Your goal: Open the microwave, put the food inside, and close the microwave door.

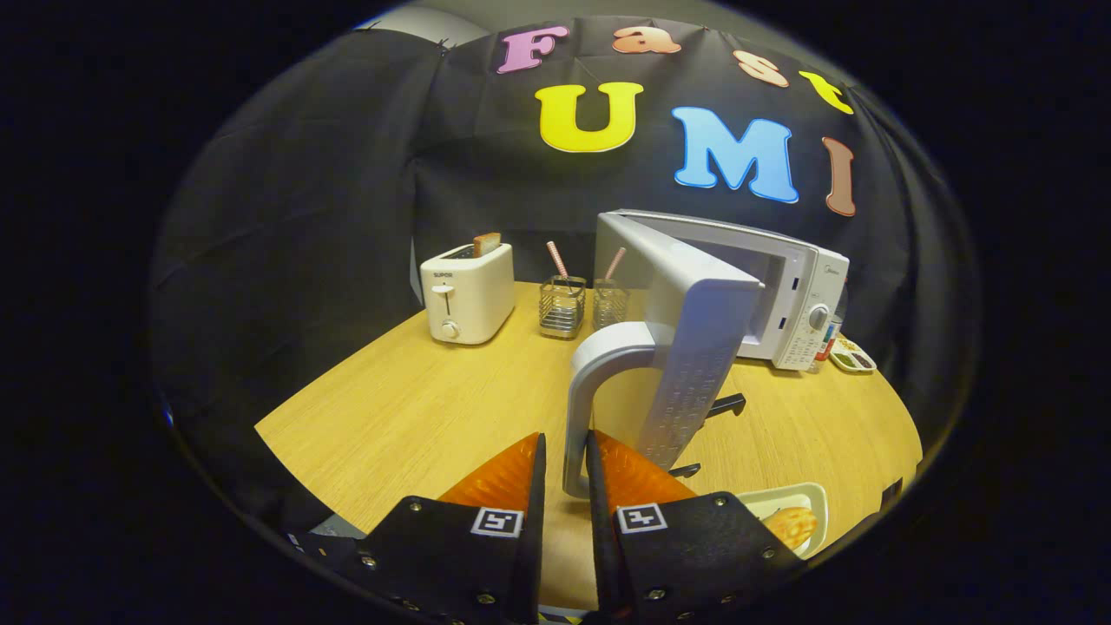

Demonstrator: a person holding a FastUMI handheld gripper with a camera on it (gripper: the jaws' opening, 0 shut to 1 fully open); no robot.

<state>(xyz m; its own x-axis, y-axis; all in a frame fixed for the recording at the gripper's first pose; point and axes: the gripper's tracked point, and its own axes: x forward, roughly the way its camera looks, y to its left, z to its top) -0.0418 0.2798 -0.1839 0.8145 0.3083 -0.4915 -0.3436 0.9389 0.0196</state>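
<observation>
Gripper view shows the tool (566, 460) with its two fingers set narrowly on either side of the lower end of the door handle (599, 382), although firm pressure from both fingers cannot be confirmed. Beyond the fingers, the microwave (803, 291) stands on the wooden surface (417, 408) with its door (694, 347) swung open. Food (792, 525) lies on a tray (816, 499) beside the right finger, with a toaster (467, 293) and two wire holders (562, 305) further back.
</observation>
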